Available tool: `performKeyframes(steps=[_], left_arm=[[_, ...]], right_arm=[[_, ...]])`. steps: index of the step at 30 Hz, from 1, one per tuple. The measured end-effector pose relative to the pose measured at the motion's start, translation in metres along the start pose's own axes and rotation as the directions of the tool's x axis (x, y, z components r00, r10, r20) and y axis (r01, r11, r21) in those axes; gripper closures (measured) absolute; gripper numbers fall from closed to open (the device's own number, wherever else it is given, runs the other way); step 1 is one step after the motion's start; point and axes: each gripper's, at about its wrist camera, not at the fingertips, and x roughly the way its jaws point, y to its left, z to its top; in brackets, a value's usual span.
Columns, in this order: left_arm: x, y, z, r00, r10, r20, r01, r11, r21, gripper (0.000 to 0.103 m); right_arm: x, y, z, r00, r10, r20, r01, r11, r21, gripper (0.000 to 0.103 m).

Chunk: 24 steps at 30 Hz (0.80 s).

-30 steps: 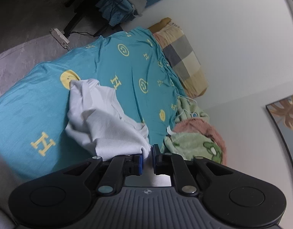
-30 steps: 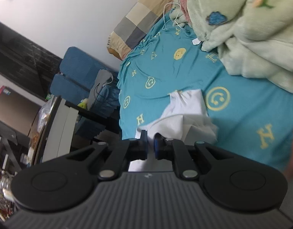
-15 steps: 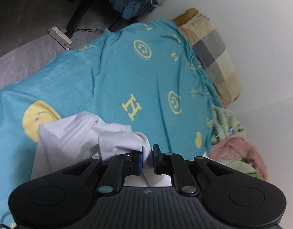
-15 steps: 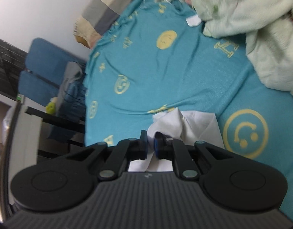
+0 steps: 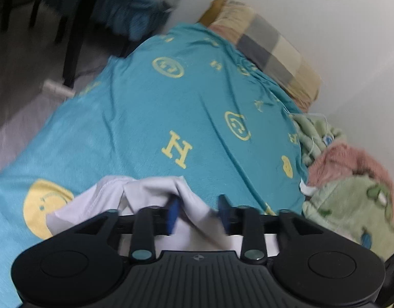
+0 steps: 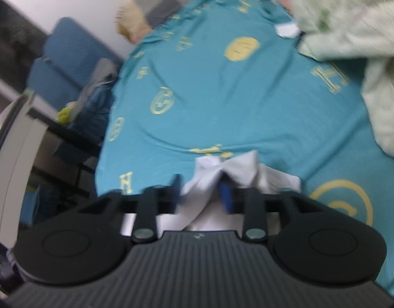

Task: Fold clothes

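Note:
A white garment (image 5: pixel 150 195) lies bunched on the teal bed sheet (image 5: pixel 171 113) printed with yellow smileys and letters. My left gripper (image 5: pixel 198 211) stands open just above it, with white cloth lying loose between its blue-padded fingers (image 5: pixel 173 213). In the right wrist view the same white garment (image 6: pixel 233 172) sits under my right gripper (image 6: pixel 202 192), which is open too, a fold of cloth rising between its fingers (image 6: pixel 225 196). Both views are motion-blurred.
A checked pillow (image 5: pixel 271 48) lies at the head of the bed by the white wall. Green and pink blankets (image 5: pixel 351 184) are heaped along the wall side, also the pale blanket (image 6: pixel 351 18). Beyond the bed's edge stand a blue chair (image 6: pixel 66 59) and dark furniture.
Both grippers were shut on the white garment and have now opened, letting the cloth go. Both have dropped lower toward the bed, and the garment has settled on the sheet.

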Motion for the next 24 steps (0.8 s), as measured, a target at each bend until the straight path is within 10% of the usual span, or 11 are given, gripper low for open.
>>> performKeyframes(steps=[5,24], left_arm=[[-0.001,-0.025,-0.012,0.997,0.067,0.039,-0.074,0.975,0.207,0.028],[0.019,-0.03,-0.042,0.98,0.198,0.015,-0.19,0.916,0.354,0.026]], right_arm=[[0.002,0.018,-0.003,0.998,0.025,0.049,-0.018,0.99,-0.141,0.031],[0.021,0.039,-0.03,0.988,-0.152,0.029,0.15,0.901,-0.406,0.03]])
